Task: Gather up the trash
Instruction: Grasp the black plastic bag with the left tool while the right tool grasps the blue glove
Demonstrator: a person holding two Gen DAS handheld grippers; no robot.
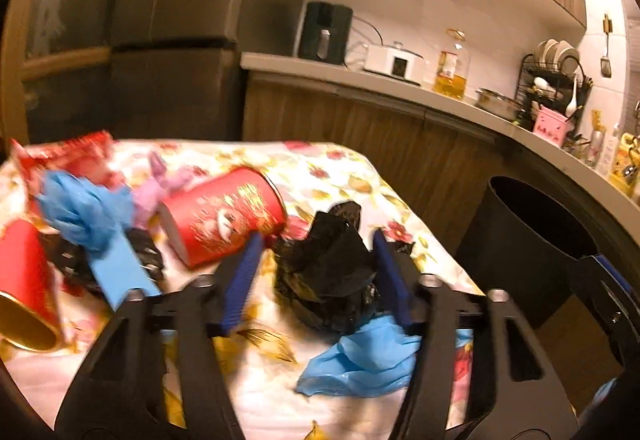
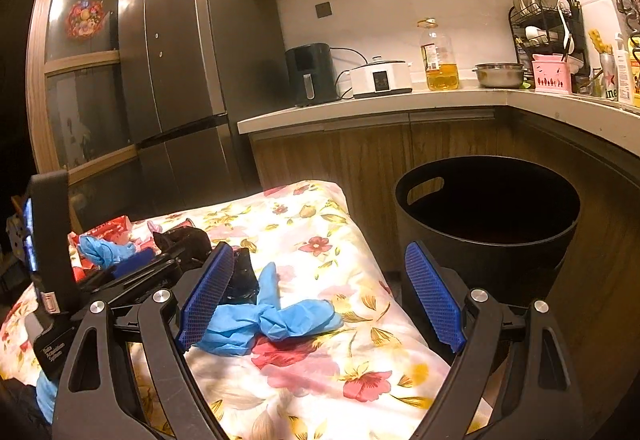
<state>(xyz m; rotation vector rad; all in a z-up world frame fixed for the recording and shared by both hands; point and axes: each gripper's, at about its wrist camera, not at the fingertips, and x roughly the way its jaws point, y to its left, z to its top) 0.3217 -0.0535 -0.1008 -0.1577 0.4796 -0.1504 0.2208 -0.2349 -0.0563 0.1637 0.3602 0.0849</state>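
Observation:
A floral-cloth table holds trash. My left gripper is open, its blue pads on either side of a crumpled black plastic bag, not closed on it. A blue glove lies just in front of it; it also shows in the right wrist view. A red paper cup lies on its side to the left, with a second red cup, a blue wad and a red wrapper. My right gripper is open and empty above the table's right edge, beside a black bin.
The black bin stands on the floor right of the table. Behind are wooden cabinets and a counter with an air fryer, cooker, oil bottle, steel bowl and dish rack. A dark fridge stands at the back left.

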